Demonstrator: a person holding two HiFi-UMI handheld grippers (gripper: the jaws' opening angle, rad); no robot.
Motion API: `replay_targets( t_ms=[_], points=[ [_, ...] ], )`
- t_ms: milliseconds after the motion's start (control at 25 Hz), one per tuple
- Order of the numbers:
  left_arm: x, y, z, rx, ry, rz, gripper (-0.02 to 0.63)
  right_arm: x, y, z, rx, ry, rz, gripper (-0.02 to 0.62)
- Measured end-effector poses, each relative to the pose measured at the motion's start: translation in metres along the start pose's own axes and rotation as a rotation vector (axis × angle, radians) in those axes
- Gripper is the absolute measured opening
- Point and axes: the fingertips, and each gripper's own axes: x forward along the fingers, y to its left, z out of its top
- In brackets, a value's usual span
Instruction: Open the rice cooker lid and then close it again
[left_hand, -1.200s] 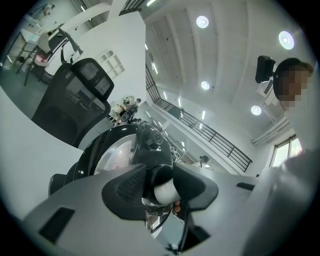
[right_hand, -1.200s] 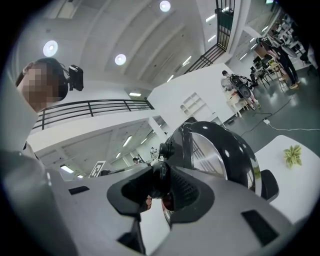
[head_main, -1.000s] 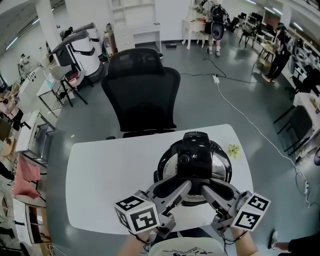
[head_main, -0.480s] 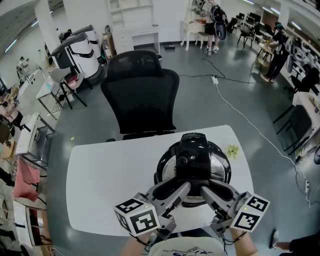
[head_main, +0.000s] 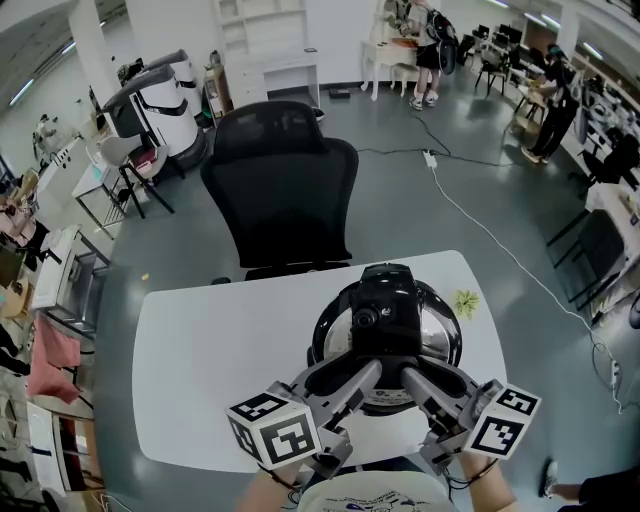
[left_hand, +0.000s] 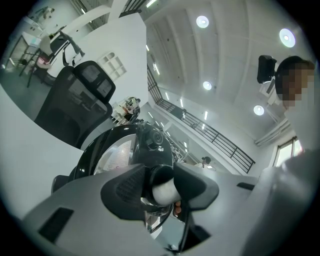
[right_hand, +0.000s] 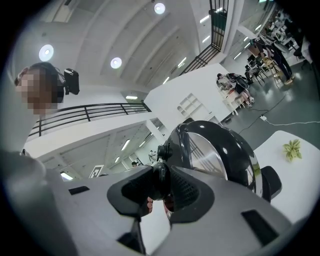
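White table (head_main: 200, 350) bears the rice cooker (head_main: 388, 300) at your 12 o'clock. Your left gripper (head_main: 372, 372) and right gripper (head_main: 408, 375) both clamp its front handle (left_hand: 161, 189). It looks rigid and glossy, likely slippery, so grip it squarely.

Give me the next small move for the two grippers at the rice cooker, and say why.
Probably raise both together slightly to swing the lid up: the left gripper and right gripper each clamp the front handle, and the lid looks closed.
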Motion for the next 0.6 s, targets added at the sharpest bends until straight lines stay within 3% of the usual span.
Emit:
replay_targets(
  t_ms=[600],
  points=[
    [0.025,0.014,0.001,-0.081,0.113,0.062,0.178,0.007,-0.031,0.011,0.352,0.004,0.010,0.107]
  ],
)
